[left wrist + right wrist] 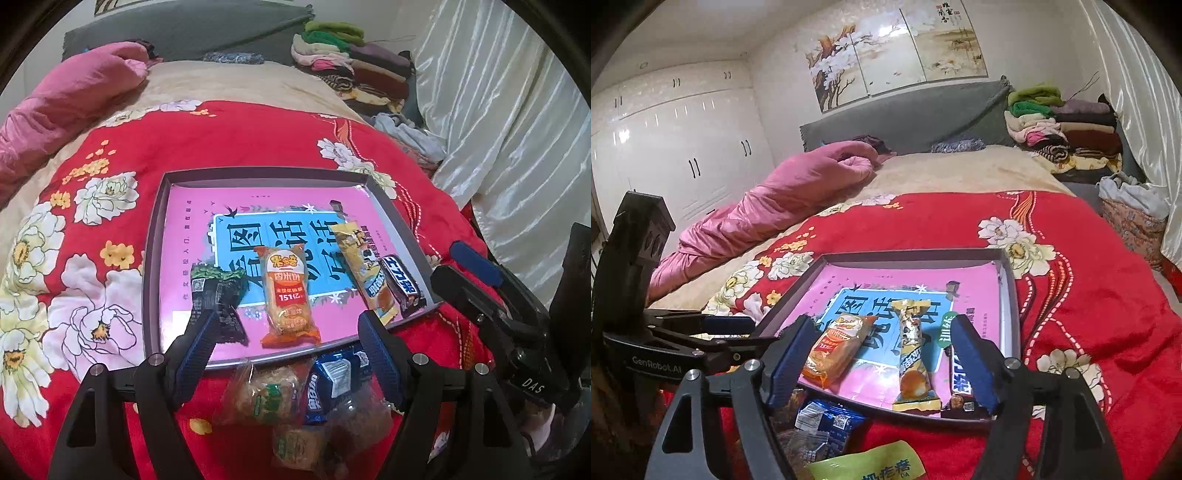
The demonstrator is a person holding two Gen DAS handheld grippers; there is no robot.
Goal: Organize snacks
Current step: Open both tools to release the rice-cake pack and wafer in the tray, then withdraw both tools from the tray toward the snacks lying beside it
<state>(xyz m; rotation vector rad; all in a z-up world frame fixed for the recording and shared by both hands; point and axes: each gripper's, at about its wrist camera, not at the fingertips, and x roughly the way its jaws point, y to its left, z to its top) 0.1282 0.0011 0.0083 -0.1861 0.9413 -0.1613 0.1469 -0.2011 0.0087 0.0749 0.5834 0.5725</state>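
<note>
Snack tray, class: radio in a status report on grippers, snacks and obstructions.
Left gripper open, right gripper open, both empty. Four snacks in tray; blue packet and others loose in front. Nothing blocking.

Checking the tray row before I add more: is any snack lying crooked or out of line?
Mostly tidy. The orange rice cracker pack and yellow bar lie lengthwise, but the dark chocolate bar is jammed against the tray's right wall.

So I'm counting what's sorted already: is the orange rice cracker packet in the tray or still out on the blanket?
In. The orange rice cracker packet lies flat on the pink floor inside the tray, between the green seaweed pack and the yellow bar.
</note>
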